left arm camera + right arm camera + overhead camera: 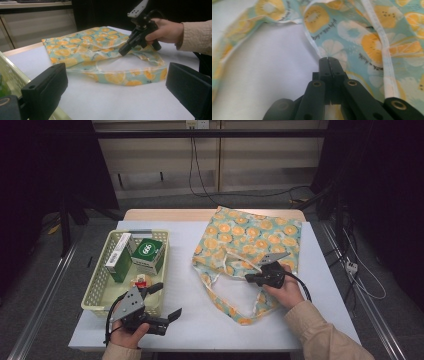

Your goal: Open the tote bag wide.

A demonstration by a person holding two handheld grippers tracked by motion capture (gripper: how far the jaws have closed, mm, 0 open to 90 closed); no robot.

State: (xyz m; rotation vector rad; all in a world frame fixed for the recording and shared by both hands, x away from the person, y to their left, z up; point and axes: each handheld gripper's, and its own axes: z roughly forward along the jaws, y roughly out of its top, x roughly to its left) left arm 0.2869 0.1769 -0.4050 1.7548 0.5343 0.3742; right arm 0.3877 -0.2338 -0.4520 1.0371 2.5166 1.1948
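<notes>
The fruit-print tote bag (252, 240) lies flat on the right half of my white table (185, 295), its mouth and loose handles toward me, and my right gripper (248, 278) has its jaws pressed together right at the bag's mouth edge, though I cannot tell whether any fabric is pinched between them. My left gripper (168, 301) hangs wide open near the front edge, just beside the yellow basket (95, 290), which holds green-and-white boxes (147, 254).

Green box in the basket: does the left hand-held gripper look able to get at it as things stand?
Probably yes: the left hand-held gripper is open beside the basket, and nothing covers the green box.
</notes>
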